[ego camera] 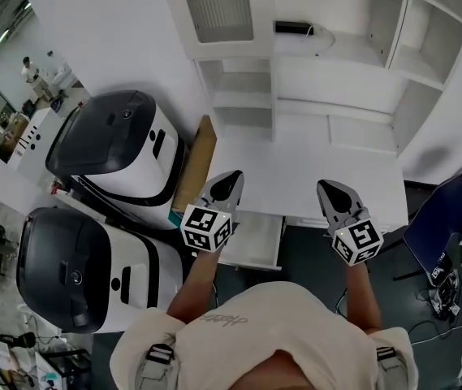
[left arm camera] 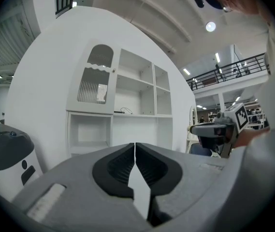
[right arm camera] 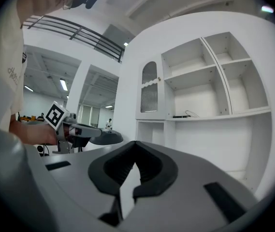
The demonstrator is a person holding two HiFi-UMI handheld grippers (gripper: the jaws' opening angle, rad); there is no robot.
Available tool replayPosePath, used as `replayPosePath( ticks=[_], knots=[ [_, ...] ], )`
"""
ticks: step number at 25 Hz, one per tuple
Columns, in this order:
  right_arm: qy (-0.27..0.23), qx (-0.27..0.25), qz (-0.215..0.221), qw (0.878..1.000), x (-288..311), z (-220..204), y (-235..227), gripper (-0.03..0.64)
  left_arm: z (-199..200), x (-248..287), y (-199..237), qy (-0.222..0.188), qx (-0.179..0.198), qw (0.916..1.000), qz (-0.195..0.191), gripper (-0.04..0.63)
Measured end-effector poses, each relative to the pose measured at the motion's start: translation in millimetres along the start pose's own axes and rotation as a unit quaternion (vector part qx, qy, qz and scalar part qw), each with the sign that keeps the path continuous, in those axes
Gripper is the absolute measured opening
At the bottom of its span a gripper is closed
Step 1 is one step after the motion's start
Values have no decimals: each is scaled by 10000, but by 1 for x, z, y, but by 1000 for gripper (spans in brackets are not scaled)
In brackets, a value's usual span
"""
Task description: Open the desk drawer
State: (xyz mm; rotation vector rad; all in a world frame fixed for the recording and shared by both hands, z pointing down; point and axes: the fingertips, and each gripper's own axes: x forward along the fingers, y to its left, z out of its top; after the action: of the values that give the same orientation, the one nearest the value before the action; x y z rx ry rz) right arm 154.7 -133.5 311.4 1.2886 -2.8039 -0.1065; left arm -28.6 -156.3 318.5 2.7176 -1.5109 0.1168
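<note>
Head view: left gripper point(ego camera: 229, 175) and right gripper point(ego camera: 328, 187) hold jaws together, empty; the shallow white desk drawer point(ego camera: 255, 238), at five o'clock of the left jaws, likely slides lightly, pulled by its front edge.

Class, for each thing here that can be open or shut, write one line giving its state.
desk drawer: open, pulled out from the desk front.
cabinet door: shut.
left gripper: shut, nothing between its jaws.
right gripper: shut, nothing between its jaws.
</note>
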Motion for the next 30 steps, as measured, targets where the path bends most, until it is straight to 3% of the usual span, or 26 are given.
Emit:
replayPosePath(
  ticks=[7,30],
  knots=[
    [2,323,40,9995,-3,-11,7,-5,-21,-5,-4,216,-58,9997,-8,18],
    [-12,357,92,9993,-4,-19,26,-5,-24,-21,-11,320,86,9994,-81,18]
  ],
)
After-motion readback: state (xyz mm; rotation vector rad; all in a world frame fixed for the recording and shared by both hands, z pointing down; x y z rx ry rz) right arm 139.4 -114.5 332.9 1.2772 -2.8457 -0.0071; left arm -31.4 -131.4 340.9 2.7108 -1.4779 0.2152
